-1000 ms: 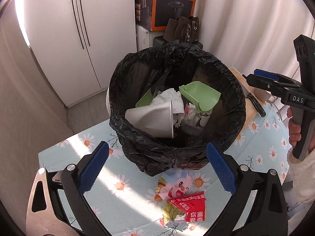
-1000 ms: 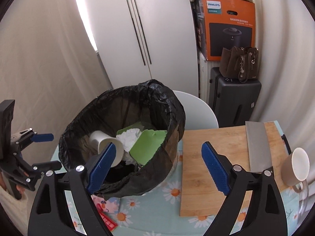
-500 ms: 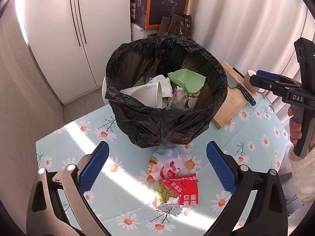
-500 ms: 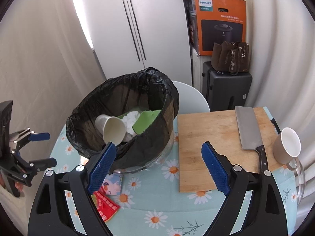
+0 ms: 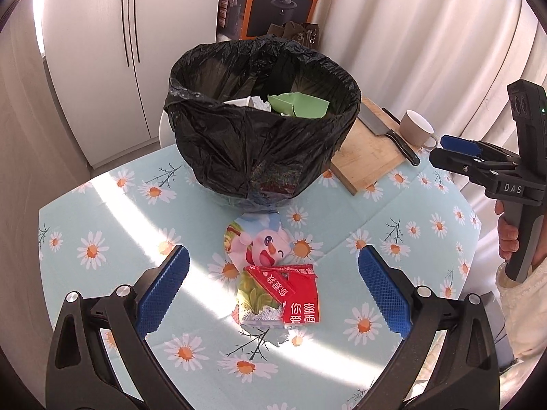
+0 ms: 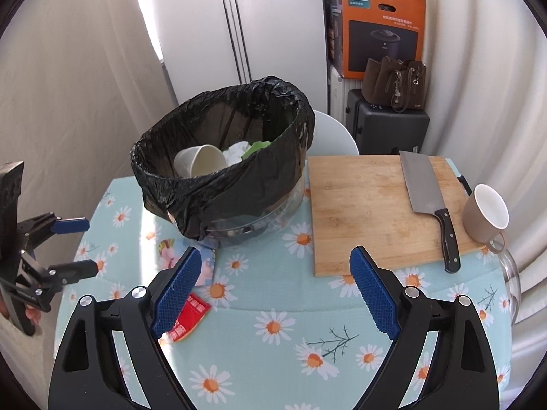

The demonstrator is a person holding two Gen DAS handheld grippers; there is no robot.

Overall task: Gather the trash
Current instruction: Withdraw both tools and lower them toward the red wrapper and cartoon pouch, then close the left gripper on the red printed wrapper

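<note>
A bin lined with a black bag (image 5: 263, 143) stands on the daisy-print table; it holds a white paper cup (image 6: 201, 165), crumpled tissue and a green scrap. In front of it lie a cartoon wrapper (image 5: 259, 244) and a red packet (image 5: 294, 290), overlapping. My left gripper (image 5: 271, 290) is open and empty, above the table with the wrappers between its fingers. My right gripper (image 6: 273, 294) is open and empty, above the table in front of the bin (image 6: 225, 181); the red packet (image 6: 188, 317) shows by its left finger.
A wooden cutting board (image 6: 379, 208) with a cleaver (image 6: 429, 201) lies right of the bin. A beige mug (image 6: 485, 215) stands at the board's right edge. A white chair, a suitcase and an orange box stand behind the table.
Both grippers have pulled back and away from the bin. The wrappers now lie between the left fingers, and more of the table shows.
</note>
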